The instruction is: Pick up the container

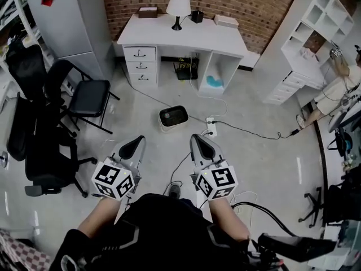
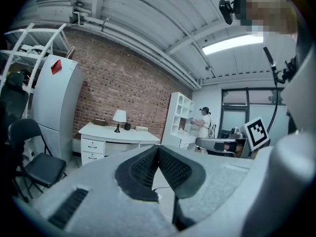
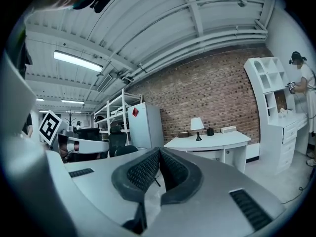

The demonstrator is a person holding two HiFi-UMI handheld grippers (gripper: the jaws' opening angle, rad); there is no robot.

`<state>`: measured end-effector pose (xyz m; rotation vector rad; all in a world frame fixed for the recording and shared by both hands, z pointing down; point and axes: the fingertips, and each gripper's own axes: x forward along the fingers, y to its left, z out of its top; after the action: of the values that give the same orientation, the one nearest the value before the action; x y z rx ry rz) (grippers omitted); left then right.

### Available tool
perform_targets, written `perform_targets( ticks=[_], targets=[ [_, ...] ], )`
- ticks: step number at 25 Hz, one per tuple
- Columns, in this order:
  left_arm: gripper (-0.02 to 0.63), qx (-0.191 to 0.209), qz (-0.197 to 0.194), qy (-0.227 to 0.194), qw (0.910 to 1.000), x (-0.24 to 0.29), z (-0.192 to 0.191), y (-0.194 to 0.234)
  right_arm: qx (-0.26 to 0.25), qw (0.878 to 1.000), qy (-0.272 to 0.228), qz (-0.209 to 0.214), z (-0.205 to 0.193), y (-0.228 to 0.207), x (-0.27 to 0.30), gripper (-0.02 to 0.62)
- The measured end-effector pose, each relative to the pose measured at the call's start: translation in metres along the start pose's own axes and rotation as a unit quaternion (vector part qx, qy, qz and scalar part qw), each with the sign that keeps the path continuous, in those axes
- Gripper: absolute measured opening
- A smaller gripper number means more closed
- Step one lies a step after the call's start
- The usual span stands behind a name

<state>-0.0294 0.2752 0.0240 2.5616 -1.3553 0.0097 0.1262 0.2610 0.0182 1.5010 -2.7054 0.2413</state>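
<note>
A small cream container [image 1: 173,118] with a dark top stands on the grey floor, in front of the white desk [image 1: 186,35]. Both grippers are held side by side near my body, well short of the container. My left gripper [image 1: 137,145] is shut and holds nothing; in the left gripper view its black pads [image 2: 159,168] meet. My right gripper [image 1: 198,143] is shut and empty as well, and its pads [image 3: 158,171] touch in the right gripper view. The container is hidden in both gripper views.
A white power strip [image 1: 211,127] with cables lies just right of the container. Black chairs [image 1: 84,97] stand at the left beside a grey cabinet [image 1: 70,21]. At the right, a person [image 1: 335,92] stands by white shelving [image 1: 307,44]. A lamp [image 1: 178,7] sits on the desk.
</note>
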Motion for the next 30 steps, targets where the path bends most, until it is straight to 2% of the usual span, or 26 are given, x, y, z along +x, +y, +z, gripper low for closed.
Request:
perform_targets(
  ticks=[8,16,22,30],
  targets=[
    [0.006,0.005,0.023,0.005,0.9997,0.049,0.005,-0.024,0.005,1.000,-0.001,0.029,0.008,-0.057,0.004,0.006],
    [0.006,0.002,0.031,0.014,0.9994,0.065,-0.002,-0.020,0.013,0.999,-0.003,0.045,0.005,-0.069,0.019,0.006],
    [0.006,-0.009,0.028,0.008,0.9995,0.089,-0.002,-0.001,0.008,0.999,0.006,0.037,0.005,-0.085,0.045,0.006],
    [0.006,-0.021,0.000,0.000,0.9998,0.142,0.012,0.055,-0.014,0.999,0.023,0.027,0.012,-0.095,0.109,0.006]
  ],
)
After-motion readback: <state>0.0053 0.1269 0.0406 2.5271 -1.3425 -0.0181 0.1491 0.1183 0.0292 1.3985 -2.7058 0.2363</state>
